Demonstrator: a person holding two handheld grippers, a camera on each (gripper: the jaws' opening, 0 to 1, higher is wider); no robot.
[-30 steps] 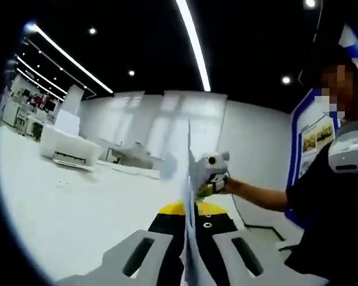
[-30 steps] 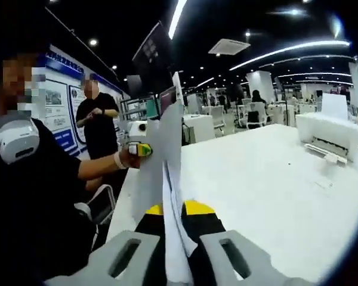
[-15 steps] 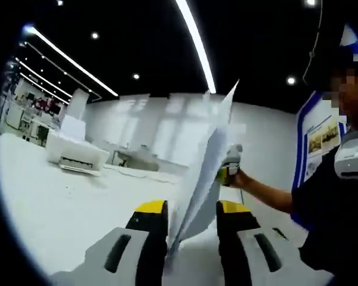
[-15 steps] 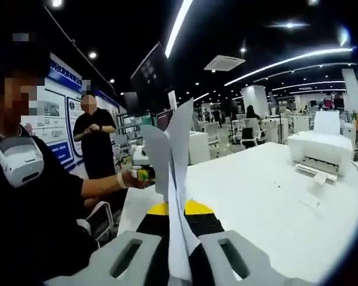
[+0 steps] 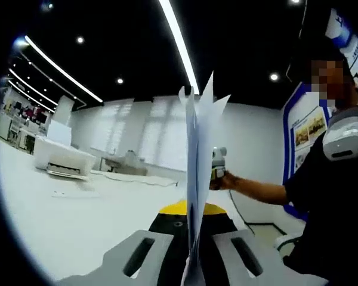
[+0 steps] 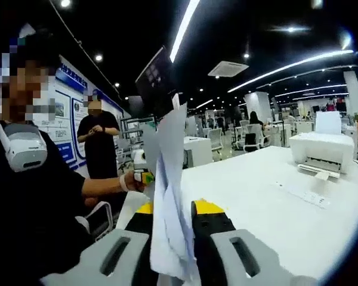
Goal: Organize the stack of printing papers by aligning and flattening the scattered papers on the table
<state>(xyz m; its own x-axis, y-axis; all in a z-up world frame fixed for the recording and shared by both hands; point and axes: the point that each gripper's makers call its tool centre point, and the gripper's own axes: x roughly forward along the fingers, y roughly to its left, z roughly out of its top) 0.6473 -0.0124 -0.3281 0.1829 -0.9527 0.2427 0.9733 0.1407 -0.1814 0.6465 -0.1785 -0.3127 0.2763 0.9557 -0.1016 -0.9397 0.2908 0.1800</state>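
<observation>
A stack of white printing papers (image 5: 197, 149) stands upright on edge above the white table (image 5: 77, 220), its top corners uneven. My left gripper (image 5: 191, 210) is shut on the stack's near edge, the sheets rising straight up between its yellow-tipped jaws. In the right gripper view the same papers (image 6: 170, 179) pass between the jaws of my right gripper (image 6: 174, 208), which stand apart, open around the stack. The right gripper (image 5: 218, 165) shows behind the papers in the left gripper view, held by a hand. The left gripper (image 6: 142, 176) shows beyond the sheets in the right gripper view.
A white printer (image 5: 59, 161) (image 6: 319, 149) sits at the far side of the table (image 6: 256, 202). The person holding the grippers (image 6: 30, 202) is at the table's edge, and another person (image 6: 100, 143) stands behind. Chairs and desks fill the background.
The left gripper, open half a second ago, has shut on the papers. The right gripper, shut on them before, now has its jaws apart. The stack stands more upright.
</observation>
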